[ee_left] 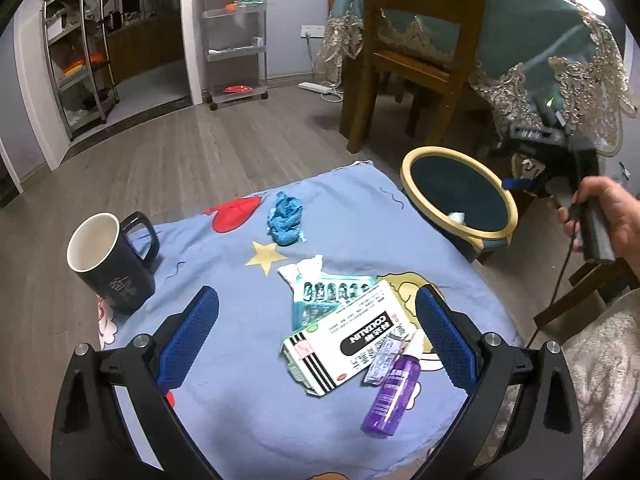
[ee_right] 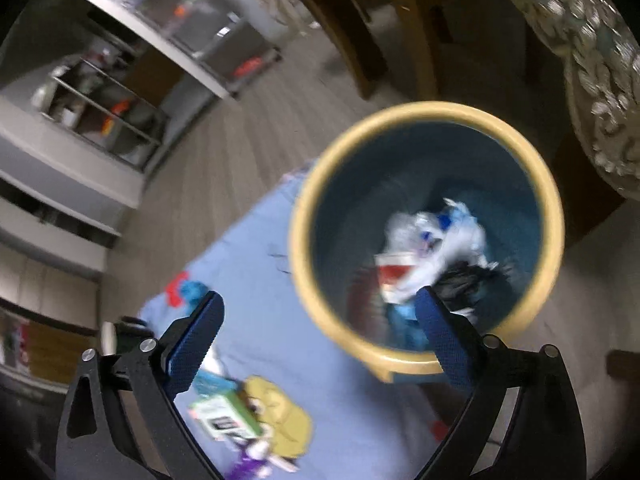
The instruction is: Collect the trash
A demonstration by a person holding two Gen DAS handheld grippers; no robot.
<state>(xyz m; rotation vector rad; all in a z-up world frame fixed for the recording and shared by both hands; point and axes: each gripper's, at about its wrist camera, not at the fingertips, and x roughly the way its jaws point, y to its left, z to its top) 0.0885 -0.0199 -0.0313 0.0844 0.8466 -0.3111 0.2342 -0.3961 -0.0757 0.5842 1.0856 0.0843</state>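
On the blue cartoon-print cloth (ee_left: 248,412) lie a crumpled blue wad (ee_left: 285,219), a torn teal blister wrapper (ee_left: 320,292), a white medicine box (ee_left: 352,344), a small sachet (ee_left: 383,362) and a purple bottle (ee_left: 394,394). My left gripper (ee_left: 316,340) hovers open over the box. A blue bin with a yellow rim (ee_left: 460,196) stands past the cloth's right corner. My right gripper (ee_right: 318,340) is open and empty above the bin (ee_right: 424,236), which holds white, red and black trash (ee_right: 432,256). A hand (ee_left: 608,216) holds the right gripper beside the bin.
A dark mug (ee_left: 112,260) stands at the cloth's left edge. A wooden chair (ee_left: 416,44) and a table with a lace-trimmed teal cloth (ee_left: 560,52) stand behind the bin. Metal racks (ee_left: 236,32) line the far wall across the grey wood floor (ee_left: 180,148).
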